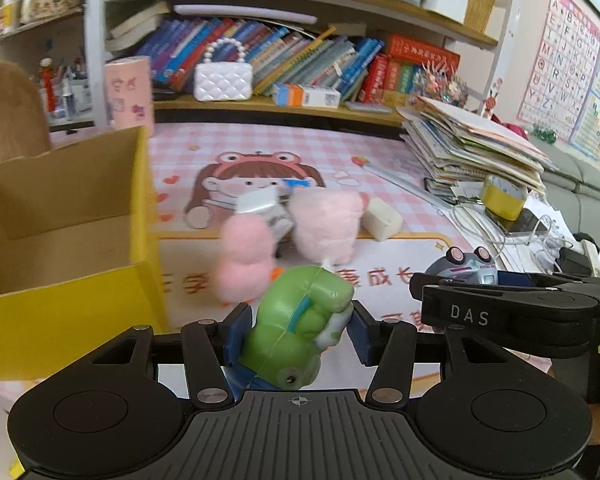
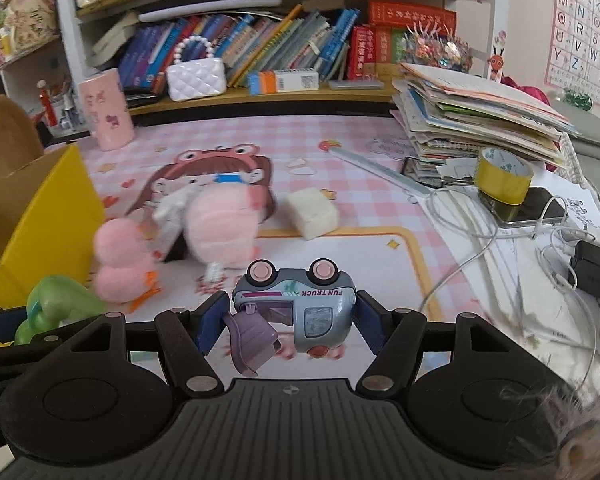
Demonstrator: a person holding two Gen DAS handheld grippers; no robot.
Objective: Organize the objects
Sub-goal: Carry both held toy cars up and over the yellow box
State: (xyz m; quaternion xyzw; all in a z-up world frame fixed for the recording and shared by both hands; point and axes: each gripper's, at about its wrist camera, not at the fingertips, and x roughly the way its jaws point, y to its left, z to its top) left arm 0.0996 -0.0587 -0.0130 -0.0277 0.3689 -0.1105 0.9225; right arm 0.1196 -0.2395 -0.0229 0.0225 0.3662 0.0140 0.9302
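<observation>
Nearest, the left gripper (image 1: 300, 334) is closed on a green squishy toy (image 1: 300, 320), pads pressing its flanks, lifted off the mat, likely for carrying to the yellow box (image 1: 72, 280) just to its left. The right gripper (image 2: 288, 320) clamps an upside-down toy truck (image 2: 300, 304), wheels up, probably bound for the same box. Farther out on the pink desk mat (image 2: 360, 184) wait two pink plush toys (image 2: 220, 220) and a white foam block (image 2: 311, 213), not yet sorted
</observation>
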